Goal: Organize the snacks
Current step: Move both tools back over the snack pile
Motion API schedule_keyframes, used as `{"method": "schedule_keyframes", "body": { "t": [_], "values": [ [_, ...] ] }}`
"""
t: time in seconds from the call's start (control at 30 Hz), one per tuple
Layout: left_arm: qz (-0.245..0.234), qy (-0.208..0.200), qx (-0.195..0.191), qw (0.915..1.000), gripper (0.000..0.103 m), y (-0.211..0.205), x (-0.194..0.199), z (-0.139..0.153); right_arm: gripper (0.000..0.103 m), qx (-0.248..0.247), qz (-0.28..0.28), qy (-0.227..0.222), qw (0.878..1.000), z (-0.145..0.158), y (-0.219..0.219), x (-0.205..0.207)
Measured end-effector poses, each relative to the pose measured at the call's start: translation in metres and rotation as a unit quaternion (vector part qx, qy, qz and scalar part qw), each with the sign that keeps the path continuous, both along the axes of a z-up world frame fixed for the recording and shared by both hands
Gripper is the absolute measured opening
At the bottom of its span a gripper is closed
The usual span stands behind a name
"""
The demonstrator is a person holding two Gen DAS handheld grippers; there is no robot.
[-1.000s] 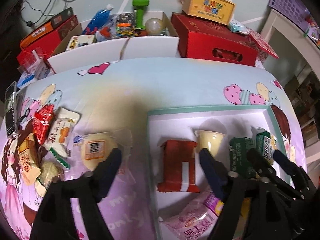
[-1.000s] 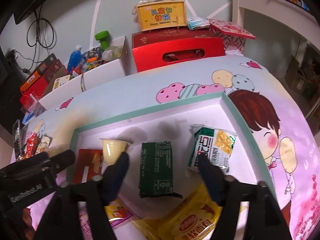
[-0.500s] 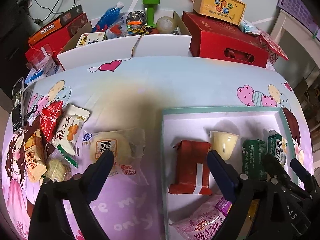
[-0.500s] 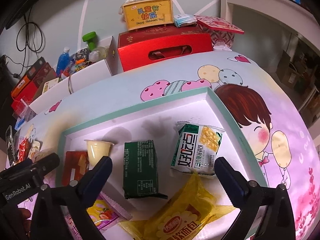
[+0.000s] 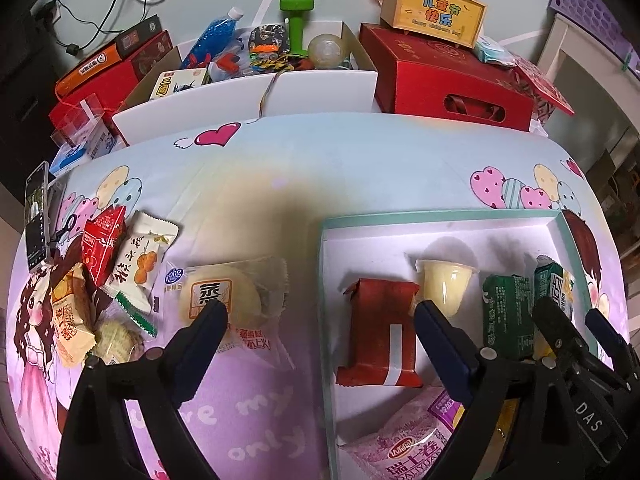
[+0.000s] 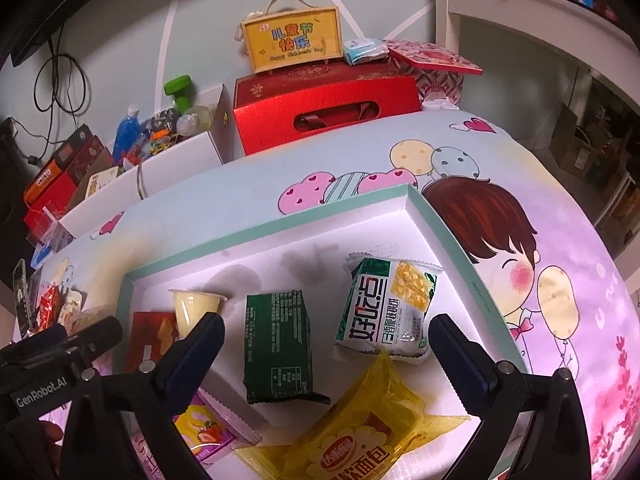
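Your left gripper (image 5: 320, 314) hangs above the cartoon-print tablecloth (image 5: 360, 168) with its jaws spread wide and nothing between them. One fingertip sits over the round cake in its clear wrapper (image 5: 224, 292); the other sits at the near edge of the yellow pudding cup (image 5: 446, 286).

Your right gripper (image 6: 326, 326) is likewise spread wide and empty, hovering over the teal-rimmed white tray (image 6: 272, 224).

Tray contents, from the right wrist view:
- pudding cup (image 6: 196, 308) on its side, at the left
- red packet (image 6: 150, 338) just beside it
- dark green packet (image 6: 278, 342) in the middle
- green-and-white cracker pack (image 6: 386, 312) to its right
- yellow bread bag (image 6: 352, 436) nearest the camera, its top touching the cracker pack
- purple strawberry-print packet (image 6: 204, 436) at the near left corner

Outside the tray, the left wrist view shows a loose pile at the cloth's left edge: a small red carton (image 5: 102, 248), a white packet with orange fruit print (image 5: 142, 260) and a beige packet (image 5: 70, 324), overlapping one another. The round cake lies between this pile and the tray.

A phone (image 5: 38, 216) stands at the far left edge. Behind the table sit a red gift box (image 5: 444, 76) and a white storage box (image 5: 248, 92).
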State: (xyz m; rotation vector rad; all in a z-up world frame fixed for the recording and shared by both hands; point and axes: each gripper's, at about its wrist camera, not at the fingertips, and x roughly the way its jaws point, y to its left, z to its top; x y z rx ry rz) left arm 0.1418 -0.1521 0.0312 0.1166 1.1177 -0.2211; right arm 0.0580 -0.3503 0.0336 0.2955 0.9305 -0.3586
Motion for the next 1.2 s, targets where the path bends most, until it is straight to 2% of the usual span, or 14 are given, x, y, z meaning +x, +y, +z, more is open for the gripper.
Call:
{"method": "schedule_keyframes", "body": {
  "t": [0.3, 0.5, 0.63, 0.8, 0.93, 1.2],
  "values": [
    [-0.006, -0.003, -0.005, 1.0000, 0.095, 0.003, -0.009, 0.013, 0.103, 0.022, 0.002, -0.003, 1.000, 0.004, -0.001, -0.002],
    [0.005, -0.019, -0.019, 0.9996, 0.095, 0.018, -0.013, 0.031, 0.103, 0.030, 0.002, -0.051, 0.998, 0.029, 0.003, -0.010],
    [0.023, -0.027, -0.020, 0.9992, 0.095, 0.037, -0.014, 0.037, 0.103, 0.029, 0.014, -0.056, 0.998, 0.035, 0.012, -0.007],
    [0.065, -0.029, -0.014, 0.9973, 0.095, 0.073, -0.013, 0.039, 0.103, 0.037, 0.033, -0.050, 0.998, 0.032, 0.026, -0.002],
    [0.109, -0.021, -0.029, 0.9934, 0.095, 0.113, -0.013, 0.037, 0.103, 0.043, 0.056, -0.052, 0.996, 0.031, 0.042, 0.001],
    [0.207, -0.011, -0.043, 0.9773, 0.095, 0.191, -0.021, 0.028, 0.103, 0.071, 0.110, -0.056, 0.990, 0.028, 0.086, 0.011]
  ]
}}
